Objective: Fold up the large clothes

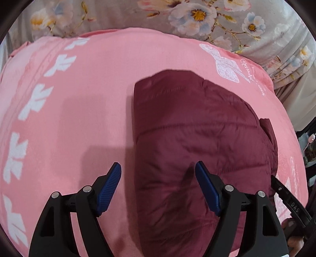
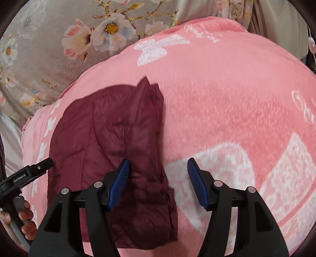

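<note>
A maroon quilted puffer jacket (image 1: 193, 138) lies folded into a compact block on a pink blanket (image 1: 79, 102). My left gripper (image 1: 158, 170) is open and empty, hovering above the jacket's left edge. In the right wrist view the jacket (image 2: 106, 134) lies left of centre, with a folded flap along its right side. My right gripper (image 2: 158, 168) is open and empty above the jacket's near right edge. The other gripper shows at the edge of each view: at the lower right (image 1: 290, 203) in the left view, at the lower left (image 2: 29, 174) in the right view.
The pink blanket (image 2: 227, 98) has white butterfly and leaf prints and covers a bed. A grey floral sheet (image 1: 217, 17) lies beyond it, also in the right wrist view (image 2: 59, 39). The bed's edge and dark clutter (image 1: 308, 142) are at the right.
</note>
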{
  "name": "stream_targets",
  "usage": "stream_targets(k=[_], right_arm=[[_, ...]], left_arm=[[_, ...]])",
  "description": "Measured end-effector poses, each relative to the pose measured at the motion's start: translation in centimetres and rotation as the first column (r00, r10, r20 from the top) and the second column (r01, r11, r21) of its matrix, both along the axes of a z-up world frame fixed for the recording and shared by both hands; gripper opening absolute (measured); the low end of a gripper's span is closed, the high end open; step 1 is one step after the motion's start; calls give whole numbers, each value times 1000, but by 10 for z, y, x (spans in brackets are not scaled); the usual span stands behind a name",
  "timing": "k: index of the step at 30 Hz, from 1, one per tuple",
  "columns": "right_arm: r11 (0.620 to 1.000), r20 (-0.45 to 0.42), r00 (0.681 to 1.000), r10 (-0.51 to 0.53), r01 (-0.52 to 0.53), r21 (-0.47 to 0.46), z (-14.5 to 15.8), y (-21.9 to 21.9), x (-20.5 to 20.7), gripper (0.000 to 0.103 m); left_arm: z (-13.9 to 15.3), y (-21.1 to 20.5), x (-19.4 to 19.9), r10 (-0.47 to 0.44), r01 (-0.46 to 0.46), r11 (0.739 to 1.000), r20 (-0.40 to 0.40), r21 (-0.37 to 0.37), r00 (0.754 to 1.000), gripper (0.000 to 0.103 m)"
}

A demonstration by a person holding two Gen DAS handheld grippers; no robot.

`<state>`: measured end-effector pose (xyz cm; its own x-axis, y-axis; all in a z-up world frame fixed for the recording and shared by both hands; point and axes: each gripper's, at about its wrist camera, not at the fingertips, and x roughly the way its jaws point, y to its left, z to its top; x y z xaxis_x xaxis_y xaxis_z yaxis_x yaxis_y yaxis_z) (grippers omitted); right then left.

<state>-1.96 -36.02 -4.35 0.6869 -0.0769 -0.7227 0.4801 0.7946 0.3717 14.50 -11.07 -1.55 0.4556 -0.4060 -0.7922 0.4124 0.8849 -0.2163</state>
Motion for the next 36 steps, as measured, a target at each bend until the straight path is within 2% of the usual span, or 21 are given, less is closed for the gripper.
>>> stream_targets(k=[2,4,8,12,13,14,16,17,19,22,24,31,36], right_arm=[[999,16,1000,-1,0,51,-9,-1,-2,60],[997,29,1000,-3,1,77,-14,-3,-3,63],[996,59,998,5,-10,84,-19,-3,-3,65],[998,67,998,9,-12,59,-21,0,2,64],[998,73,997,14,-18,60,-21,1,2,59],[996,88,996,32,-39,83,-22,2,4,46],[991,108,993,47,-60,118,-23,3,5,31],[992,109,992,57,-69,107,-20,5,7,23],[996,101,993,61,-67,63,-14,12,8,15],[998,100,993,68,-67,-13,0,23,9,10],[996,122,990,75,-68,-56,12,31,9,9],[978,235,964,122,-77,-193,69,60,30,8],[951,287,938,195,-109,-289,101,90,86,8]], left_arm=[[-10,-1,-2,-9,9,1000,-30,-5,999,74],[-21,-2,-3,-23,20,999,-65,-45,998,77],[-24,-5,-3,-20,16,997,-59,-71,998,78],[-24,-10,-7,-14,12,998,-33,-60,999,79],[-24,-11,-8,-14,13,998,-26,-59,1000,78],[-23,-12,-9,-15,14,998,-20,-56,1000,77],[-21,-12,-12,-24,24,998,1,-57,1000,67],[-19,-12,-13,-27,28,998,14,-54,1000,63],[-13,-12,-16,-38,40,998,55,-41,998,44],[2,-3,-16,-65,71,995,96,-65,993,27],[13,1,-14,-76,86,993,127,-81,989,24],[71,18,-4,-97,133,987,319,-92,943,22],[106,40,22,-66,113,991,474,-72,878,22]])
